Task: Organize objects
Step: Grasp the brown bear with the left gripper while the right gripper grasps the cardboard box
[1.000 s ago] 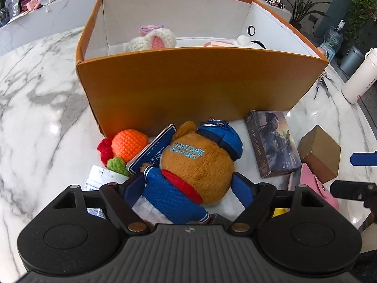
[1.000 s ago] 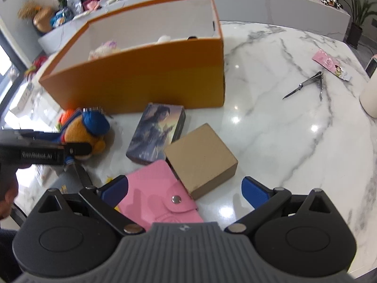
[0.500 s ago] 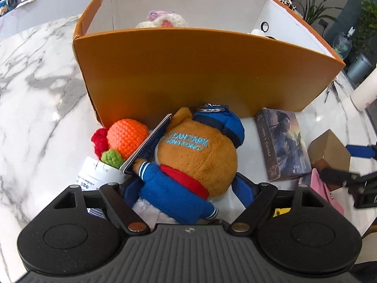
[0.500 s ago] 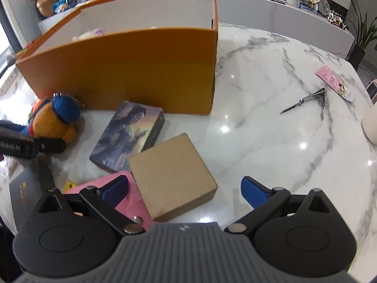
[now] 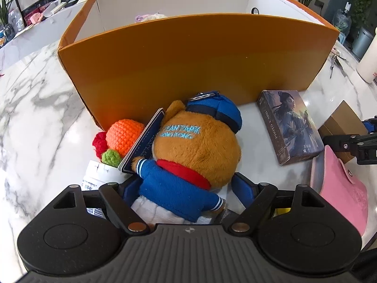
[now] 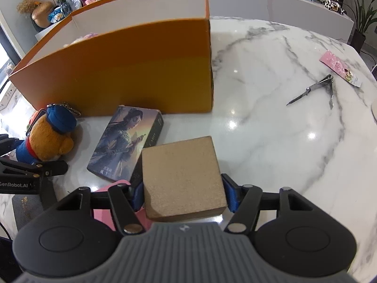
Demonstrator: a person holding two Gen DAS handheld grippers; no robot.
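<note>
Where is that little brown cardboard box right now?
In the right wrist view the brown cardboard box sits low at centre on the marble table, between the right gripper fingers, just right of the illustrated card box.

"hong kong" on plush bear (image 5: pixel 198 146)

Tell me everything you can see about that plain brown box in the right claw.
The brown box is a plain cardboard-coloured cube, closed, unmarked, with a matt, grainy surface. It sits upright between the right claw's blue fingers, which press its two sides. Its left edge lies close to the picture card box, above a pink wallet.
</note>
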